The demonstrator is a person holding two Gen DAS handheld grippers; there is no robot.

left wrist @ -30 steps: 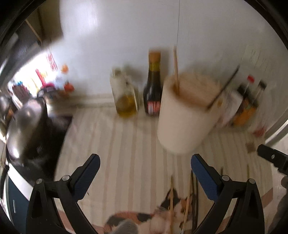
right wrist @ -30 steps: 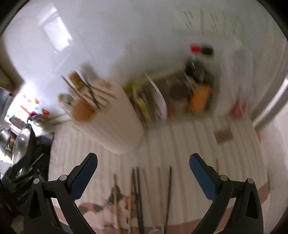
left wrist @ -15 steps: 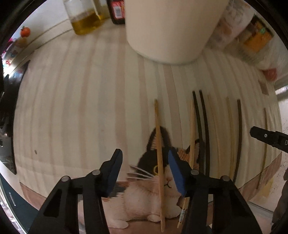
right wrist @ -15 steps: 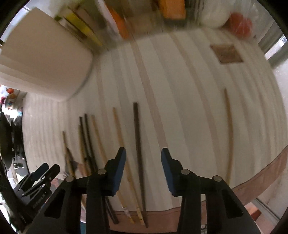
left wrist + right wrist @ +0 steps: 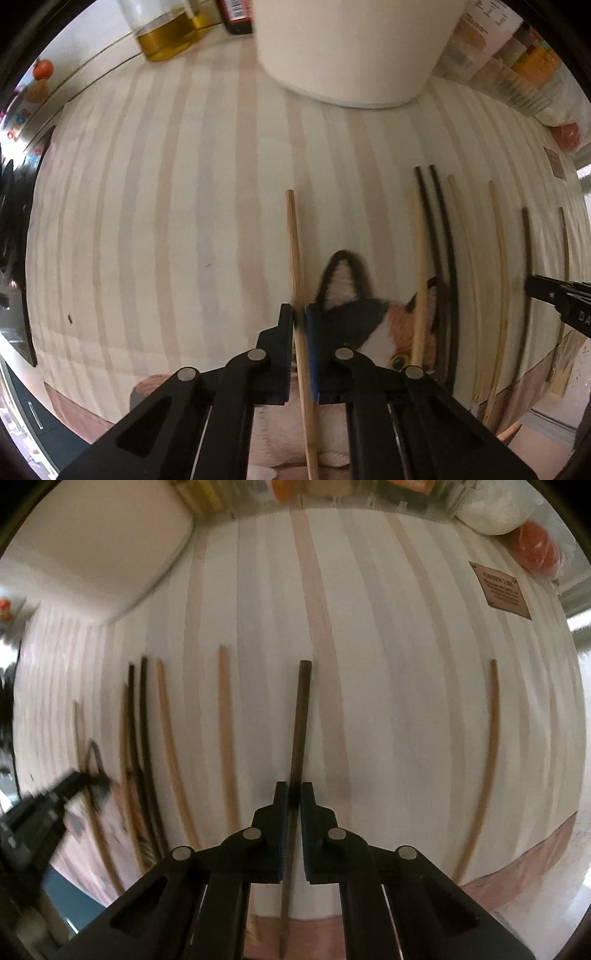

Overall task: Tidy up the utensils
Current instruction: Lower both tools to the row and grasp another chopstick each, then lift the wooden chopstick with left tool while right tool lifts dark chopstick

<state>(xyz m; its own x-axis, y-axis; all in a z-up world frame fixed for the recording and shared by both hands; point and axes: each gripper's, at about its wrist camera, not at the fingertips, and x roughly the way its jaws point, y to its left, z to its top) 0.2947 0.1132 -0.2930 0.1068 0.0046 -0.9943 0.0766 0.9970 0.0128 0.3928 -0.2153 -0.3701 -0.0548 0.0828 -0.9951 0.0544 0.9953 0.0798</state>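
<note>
Low over the mat, both grippers, left gripper and right gripper, each around a chopstick

Matte black plastic is making up the left gripper, its angular linkage arms carrying round silver pivot pins and triangular cut-outs near the base. Blue ribbed pads are lining the inner faces of its fingers. The right gripper is showing the same build: black arms, four silver pins, blue pad edges along its fingers. Pale embossed lettering is showing, too cropped to read, on the black body at the left view's edge.
</note>
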